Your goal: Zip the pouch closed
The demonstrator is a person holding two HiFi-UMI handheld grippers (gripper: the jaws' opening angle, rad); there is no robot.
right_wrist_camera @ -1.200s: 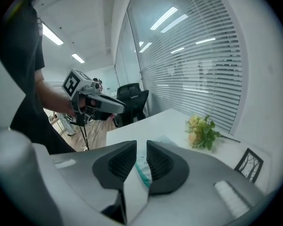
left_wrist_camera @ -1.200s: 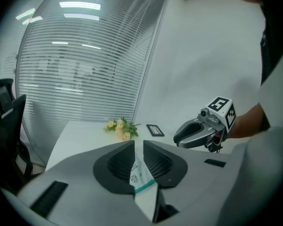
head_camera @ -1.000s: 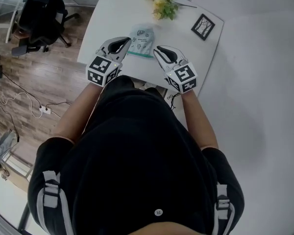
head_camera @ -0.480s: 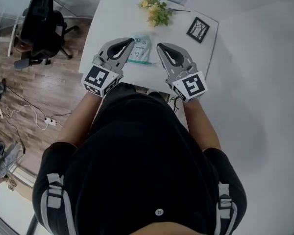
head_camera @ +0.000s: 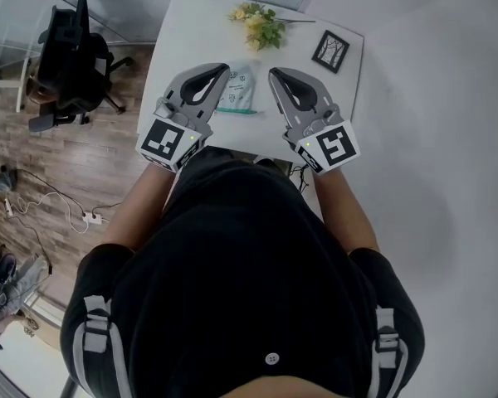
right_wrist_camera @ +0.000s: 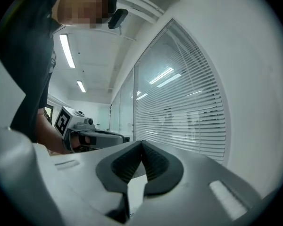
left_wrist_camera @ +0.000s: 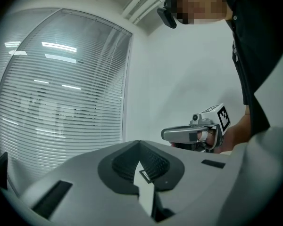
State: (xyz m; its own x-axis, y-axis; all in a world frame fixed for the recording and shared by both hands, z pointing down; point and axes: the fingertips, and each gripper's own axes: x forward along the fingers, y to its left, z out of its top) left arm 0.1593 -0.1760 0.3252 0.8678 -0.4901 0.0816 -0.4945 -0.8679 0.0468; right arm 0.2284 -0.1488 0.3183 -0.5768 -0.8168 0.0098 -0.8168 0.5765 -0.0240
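While left gripper (head_camera: 222,68) and right gripper (head_camera: 274,73) hang shut and empty, pouch (head_camera: 235,89) lies on table (head_camera: 191,31), seen between them. Flowers (head_camera: 257,23), frame (head_camera: 329,50) beyond.

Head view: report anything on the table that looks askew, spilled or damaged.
Nothing stands out. The pouch lies flat on the table, the flowers and framed picture beyond it, nothing spilled. The left gripper and right gripper are shut, empty.

The print and zip on the pouch (head_camera: 237,91) are too small to make out
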